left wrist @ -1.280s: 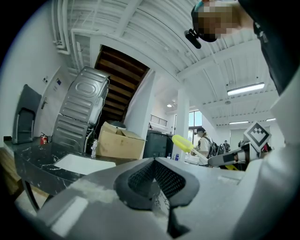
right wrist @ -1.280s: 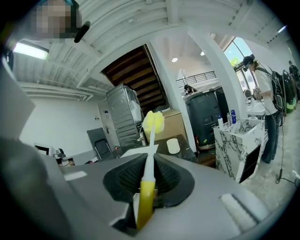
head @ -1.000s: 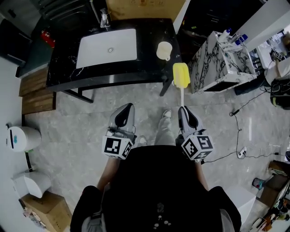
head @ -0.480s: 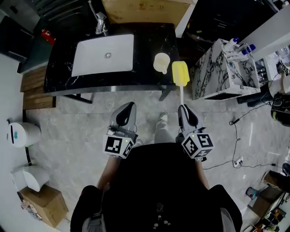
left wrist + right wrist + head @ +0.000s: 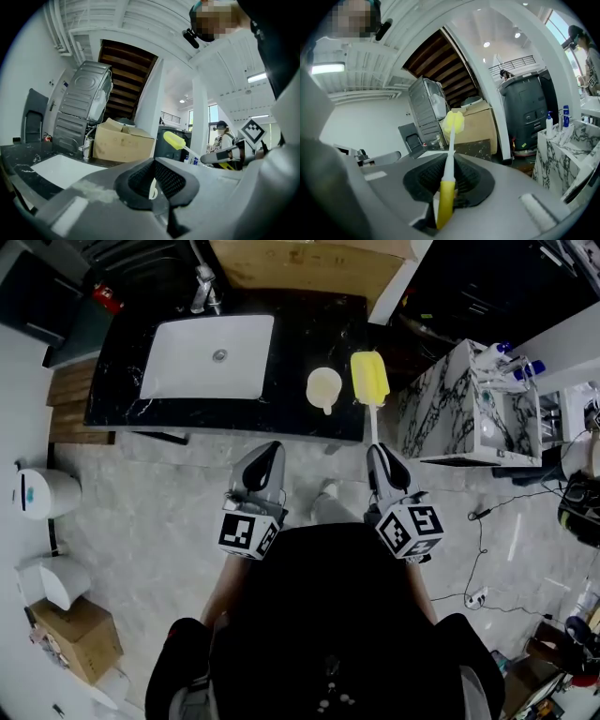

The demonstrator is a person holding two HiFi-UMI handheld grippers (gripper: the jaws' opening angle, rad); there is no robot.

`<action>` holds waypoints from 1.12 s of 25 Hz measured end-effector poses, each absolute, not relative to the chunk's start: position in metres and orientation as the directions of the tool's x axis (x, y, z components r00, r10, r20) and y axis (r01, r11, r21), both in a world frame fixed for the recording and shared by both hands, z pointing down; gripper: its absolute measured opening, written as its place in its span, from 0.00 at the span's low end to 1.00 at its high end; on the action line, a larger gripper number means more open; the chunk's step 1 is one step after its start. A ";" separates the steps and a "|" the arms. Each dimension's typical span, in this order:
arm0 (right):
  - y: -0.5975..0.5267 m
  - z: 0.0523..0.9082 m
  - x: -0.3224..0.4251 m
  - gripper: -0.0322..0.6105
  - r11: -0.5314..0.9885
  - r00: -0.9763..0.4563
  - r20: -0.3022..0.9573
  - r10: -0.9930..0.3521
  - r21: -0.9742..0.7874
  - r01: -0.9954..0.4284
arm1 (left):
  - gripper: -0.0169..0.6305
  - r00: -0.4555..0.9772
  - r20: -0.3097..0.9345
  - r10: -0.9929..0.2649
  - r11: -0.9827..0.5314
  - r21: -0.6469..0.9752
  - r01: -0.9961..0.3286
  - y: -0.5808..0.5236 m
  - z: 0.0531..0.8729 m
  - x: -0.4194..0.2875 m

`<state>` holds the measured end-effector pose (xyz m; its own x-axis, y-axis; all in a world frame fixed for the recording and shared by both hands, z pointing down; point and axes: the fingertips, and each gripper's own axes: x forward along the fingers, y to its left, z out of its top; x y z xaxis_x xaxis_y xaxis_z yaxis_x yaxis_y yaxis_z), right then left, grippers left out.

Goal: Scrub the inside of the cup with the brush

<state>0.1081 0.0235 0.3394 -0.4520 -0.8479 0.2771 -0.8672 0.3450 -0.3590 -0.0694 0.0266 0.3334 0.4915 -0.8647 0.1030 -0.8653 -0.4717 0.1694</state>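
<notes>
Beside the worktop's left end, on the floor: a white bin (image 5: 42,495) stands well apart from both grippers.
Worktop (image 5: 309,324): black with pale veining; it runs across the top of the head view.
Sink (image 5: 178,367): a white rectangular basin set into the worktop's left half, with a metal tap (image 5: 202,282) at its back edge.
Left gripper (image 5: 267,448): jaws together with nothing between them. It hangs over the floor, short of the worktop's front edge, opposite the stretch between sink and cup.
Cup (image 5: 324,388): cream, upright on the worktop near its front edge and toward its right end, with its handle turned to the front edge.
Brush (image 5: 369,378): its yellow sponge head is over the worktop's right end, just right of the cup. Whether the two touch cannot be told. The thin white shaft runs back over the front edge to the jaws.
Right gripper (image 5: 377,452): jaws clamped on the brush's yellow grip, the shaft pointing straight out ahead of them.
Right of the worktop: a white marble-patterned cabinet (image 5: 450,399) with bottles (image 5: 511,360) on top.
</notes>
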 end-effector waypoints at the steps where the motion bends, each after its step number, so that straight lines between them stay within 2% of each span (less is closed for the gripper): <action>1: 0.017 0.340 0.114 0.11 0.353 -0.459 0.276 -0.844 -0.357 -0.865 | 0.03 0.485 0.102 -0.868 -0.465 0.172 -0.868 0.021 0.335 -0.064; 12: -0.041 0.342 0.158 0.11 0.427 -0.528 0.280 -0.802 -0.350 -0.834 | 0.03 0.398 0.163 -0.903 -0.376 0.152 -0.914 -0.026 0.367 -0.024; 24: -0.063 0.363 0.168 0.11 0.438 -0.556 0.329 -0.763 -0.369 -0.820 | 0.03 0.389 0.280 -0.878 -0.359 0.153 -0.921 -0.053 0.423 0.002; 26: -0.065 0.366 0.170 0.11 0.436 -0.554 0.338 -0.761 -0.366 -0.822 | 0.11 0.397 0.297 -0.869 -0.367 0.153 -0.918 -0.057 0.433 0.008; 28: -0.064 0.369 0.171 0.11 0.434 -0.550 0.346 -0.760 -0.360 -0.826 | 0.11 0.399 0.316 -0.861 -0.366 0.163 -0.916 -0.060 0.446 0.013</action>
